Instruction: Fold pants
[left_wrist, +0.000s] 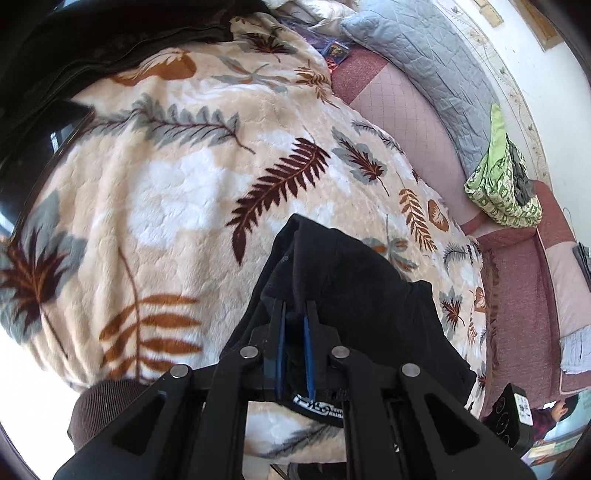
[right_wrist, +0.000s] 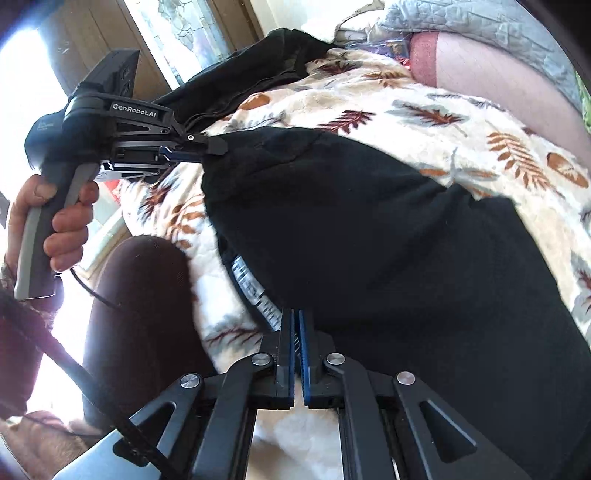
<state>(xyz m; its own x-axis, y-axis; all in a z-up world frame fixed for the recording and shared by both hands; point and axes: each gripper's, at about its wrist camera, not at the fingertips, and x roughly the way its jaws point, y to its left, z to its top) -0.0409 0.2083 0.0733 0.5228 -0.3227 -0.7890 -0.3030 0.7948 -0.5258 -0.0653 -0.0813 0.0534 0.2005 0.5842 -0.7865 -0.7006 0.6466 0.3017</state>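
Black pants (left_wrist: 362, 288) lie on a leaf-patterned blanket (left_wrist: 166, 184) spread over a bed. In the left wrist view my left gripper (left_wrist: 295, 314) is shut on a bunched edge of the pants, with dark cloth between the blue pads. The right wrist view shows the same left gripper (right_wrist: 218, 147), held by a hand (right_wrist: 66, 221), pinching a corner of the pants (right_wrist: 369, 240) lifted off the blanket (right_wrist: 406, 96). My right gripper (right_wrist: 295, 317) is shut at the near edge of the pants, where the striped waistband label (right_wrist: 251, 288) runs into its jaws.
Another dark garment (left_wrist: 92, 44) is heaped at the far end of the blanket. A pink quilted mattress (left_wrist: 406, 122), a grey quilt (left_wrist: 417, 62) and a green patterned bag (left_wrist: 506, 184) lie to the right. The person's dark-clad leg (right_wrist: 136, 314) stands against the bed's near edge.
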